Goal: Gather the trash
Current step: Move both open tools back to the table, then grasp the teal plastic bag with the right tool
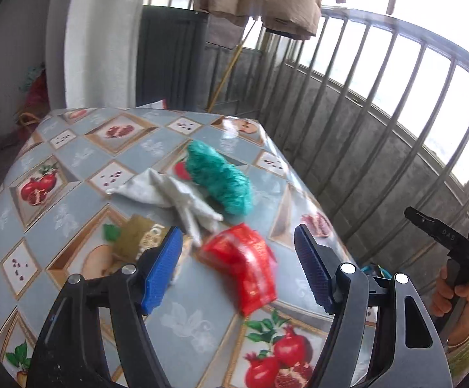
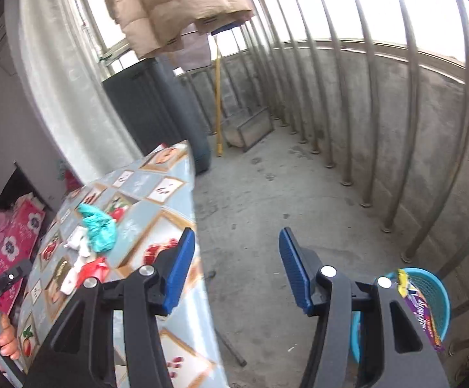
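1. We see our left gripper (image 1: pixel 238 270) with its jaws wide apart and nothing between the blue pads, above the table (image 1: pixel 57 216).
2. A red wrapper (image 1: pixel 245 270) lies nearest on the patterned cloth, its long axis running from upper left to lower right.
3. Beyond it lie a crumpled white tissue (image 1: pixel 170 197) and a teal bag (image 1: pixel 218 177), which slants the same way.
4. Our right gripper (image 2: pixel 234 271) is open and empty over the concrete floor, beside the table edge.
5. A blue basket (image 2: pixel 434 294) stands on the floor, a purple wrapper (image 2: pixel 423 317) over its rim.
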`<state>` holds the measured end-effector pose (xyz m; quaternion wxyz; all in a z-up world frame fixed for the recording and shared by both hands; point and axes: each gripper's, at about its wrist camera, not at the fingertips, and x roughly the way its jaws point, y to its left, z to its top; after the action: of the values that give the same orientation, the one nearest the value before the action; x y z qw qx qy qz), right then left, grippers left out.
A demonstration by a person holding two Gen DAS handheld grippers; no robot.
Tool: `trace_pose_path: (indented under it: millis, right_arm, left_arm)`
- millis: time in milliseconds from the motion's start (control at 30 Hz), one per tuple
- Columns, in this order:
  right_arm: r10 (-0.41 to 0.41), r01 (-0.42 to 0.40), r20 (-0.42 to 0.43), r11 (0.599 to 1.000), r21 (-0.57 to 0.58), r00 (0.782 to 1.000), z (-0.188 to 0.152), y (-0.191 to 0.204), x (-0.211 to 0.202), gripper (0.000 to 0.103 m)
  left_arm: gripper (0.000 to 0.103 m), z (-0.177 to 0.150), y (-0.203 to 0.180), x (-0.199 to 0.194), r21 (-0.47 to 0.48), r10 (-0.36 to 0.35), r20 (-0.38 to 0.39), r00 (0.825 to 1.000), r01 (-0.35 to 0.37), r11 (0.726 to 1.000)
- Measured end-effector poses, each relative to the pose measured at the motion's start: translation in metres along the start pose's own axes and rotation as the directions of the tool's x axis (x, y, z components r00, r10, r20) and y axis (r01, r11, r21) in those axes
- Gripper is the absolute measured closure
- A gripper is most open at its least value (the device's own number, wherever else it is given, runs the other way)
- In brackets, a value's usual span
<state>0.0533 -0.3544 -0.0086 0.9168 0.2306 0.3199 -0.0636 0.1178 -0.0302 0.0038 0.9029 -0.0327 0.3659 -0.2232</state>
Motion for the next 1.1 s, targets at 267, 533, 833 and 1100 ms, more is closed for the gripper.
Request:
trace_pose_path:
  millis: [267,533,833,1100]
  right_arm:
    - [0.248,-0.264,-0.148,0.959,-0.102,0.957,0.007,0.118,0.057,0.050]
    - [0.362,-0.390,-0.300,0.920,-0.037,0.883,0.023,0.168,0.137,0.050]
    - [0.468,-0.457,-0.409,0.880,0.131,0.783,0.035,0.181,0.234,0.050]
    - [0.472,-0.554,-0.526,0.832,0.001,0.708,0.016,0.221,0.238,0.058]
  left_arm:
    - [0.037,-0.023,0.055,-0.001,-0.114,0.017,-0.032,0.999,-0.020,0.993]
    - [0.059,-0.029,0.089,0.026,-0.245,-0.004,-0.083,0.997,-0.016,0.969]
    - [0.076,-0.032,0.116,0.040,-0.336,-0.019,-0.116,0.993,-0.021,0.942]
    - [0.081,-0.030,0.118,0.039,-0.335,-0.024,-0.114,0.993,-0.016,0.942]
